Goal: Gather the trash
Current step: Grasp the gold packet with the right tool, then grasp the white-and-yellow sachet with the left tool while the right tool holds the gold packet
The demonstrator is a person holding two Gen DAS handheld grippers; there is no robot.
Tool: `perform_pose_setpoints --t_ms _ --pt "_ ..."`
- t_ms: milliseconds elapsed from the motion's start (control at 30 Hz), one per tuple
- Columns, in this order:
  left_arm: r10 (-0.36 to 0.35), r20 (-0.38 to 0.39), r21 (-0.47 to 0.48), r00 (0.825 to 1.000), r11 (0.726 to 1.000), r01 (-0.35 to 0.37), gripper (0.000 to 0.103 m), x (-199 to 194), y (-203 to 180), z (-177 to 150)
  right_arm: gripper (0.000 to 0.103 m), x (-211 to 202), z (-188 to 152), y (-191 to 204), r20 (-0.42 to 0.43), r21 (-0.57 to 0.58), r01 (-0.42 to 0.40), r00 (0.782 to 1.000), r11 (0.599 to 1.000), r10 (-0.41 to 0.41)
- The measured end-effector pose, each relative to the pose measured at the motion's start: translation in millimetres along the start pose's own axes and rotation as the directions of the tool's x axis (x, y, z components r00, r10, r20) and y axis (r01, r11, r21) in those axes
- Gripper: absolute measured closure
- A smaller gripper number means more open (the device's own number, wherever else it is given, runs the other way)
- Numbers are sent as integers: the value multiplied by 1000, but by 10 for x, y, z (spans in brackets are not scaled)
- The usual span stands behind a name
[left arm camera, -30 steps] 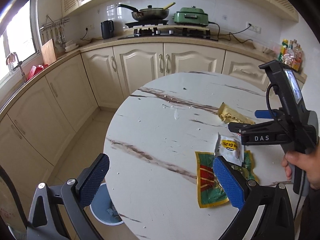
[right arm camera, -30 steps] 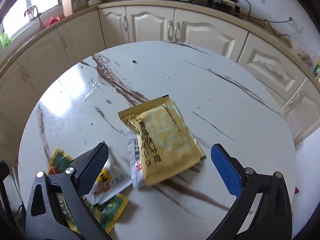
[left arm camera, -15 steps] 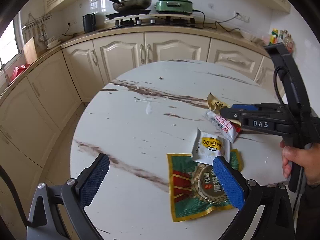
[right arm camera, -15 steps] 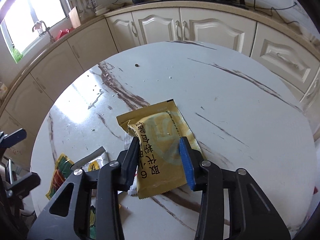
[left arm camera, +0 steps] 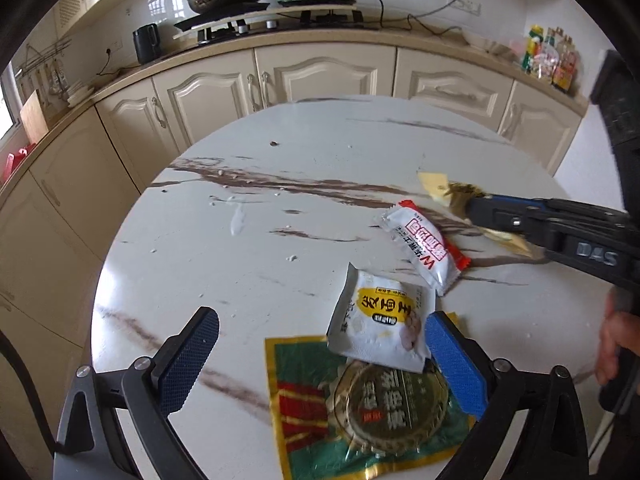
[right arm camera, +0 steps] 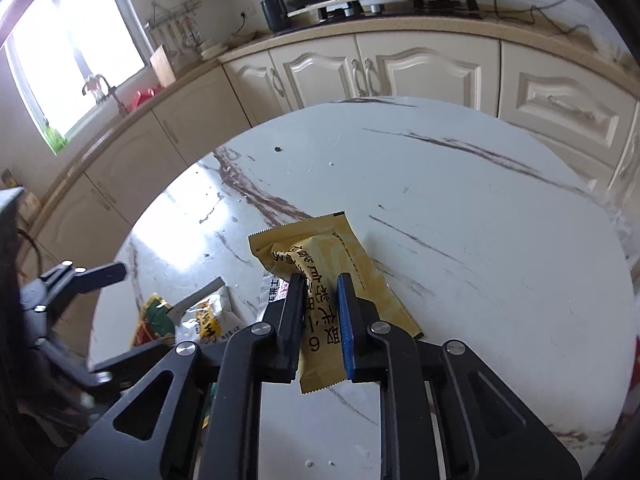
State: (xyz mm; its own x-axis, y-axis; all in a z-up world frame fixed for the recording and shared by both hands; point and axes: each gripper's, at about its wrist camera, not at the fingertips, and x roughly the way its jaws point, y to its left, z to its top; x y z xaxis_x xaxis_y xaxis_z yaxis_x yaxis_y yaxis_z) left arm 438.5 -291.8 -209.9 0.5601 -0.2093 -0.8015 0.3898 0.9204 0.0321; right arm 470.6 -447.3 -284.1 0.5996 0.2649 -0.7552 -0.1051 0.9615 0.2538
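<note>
The right gripper (right arm camera: 320, 312) has just been closing, and its fingers (right arm camera: 345, 320) now clench the yellow wrapper (right arm camera: 320, 268), which crumples between the pads above the round marble desk (right arm camera: 480, 280). The left gripper (left arm camera: 320, 360) hangs with its fingers (left arm camera: 188, 360) spread wide and grasps nothing. Under it, a white sachet (left arm camera: 380, 324) lies partly on a green packet (left arm camera: 360, 408). A white and red wrapper (left arm camera: 424, 248) rests just beside them
</note>
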Motion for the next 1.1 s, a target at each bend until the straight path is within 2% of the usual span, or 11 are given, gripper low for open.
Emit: perform_pose_setpoints --t_ms 100,233,267,300,333,433,467,500,733,933,1100 --pt "-30 -25 -8 999 1000 30 10 162 -34 67 88 -52 -51 -93 21 48 -46 999 998 45" --pt "-62 -55 3 997 998 62 22 355 -92 93 88 -88 -80 -128 35 66 -66 997 996 64" --pt "-67 -46 8 997 998 67 29 363 -106 98 88 -91 -81 -133 34 69 -66 997 995 64" --pt "-75 -37 19 997 997 75 45 364 -118 103 88 -94 -83 -132 39 69 -66 997 995 63" --pt "-92 -21 32 996 995 93 55 370 -131 110 88 -94 -87 -127 40 68 -64 997 996 62" --pt "-110 -7 38 994 993 111 69 406 -121 101 88 -96 -85 -91 41 53 -53 998 997 51" --pt "-122 1 34 993 992 122 80 423 -107 93 88 -103 -86 -74 46 50 -50 998 998 48" --pt "-144 5 17 990 990 144 85 443 -80 86 88 -112 -97 -67 47 48 -50 998 998 48" --pt "-186 67 -39 980 981 189 88 337 106 67 90 -231 -88 112 88 14 -24 996 1000 23" --pt "-204 131 -56 970 976 212 88 -19 225 42 91 -430 -30 348 136 -17 -21 990 1000 23" --pt "-219 202 -78 955 968 238 88 -519 494 -170 91 -602 10 741 154 -71 -45 986 996 55"
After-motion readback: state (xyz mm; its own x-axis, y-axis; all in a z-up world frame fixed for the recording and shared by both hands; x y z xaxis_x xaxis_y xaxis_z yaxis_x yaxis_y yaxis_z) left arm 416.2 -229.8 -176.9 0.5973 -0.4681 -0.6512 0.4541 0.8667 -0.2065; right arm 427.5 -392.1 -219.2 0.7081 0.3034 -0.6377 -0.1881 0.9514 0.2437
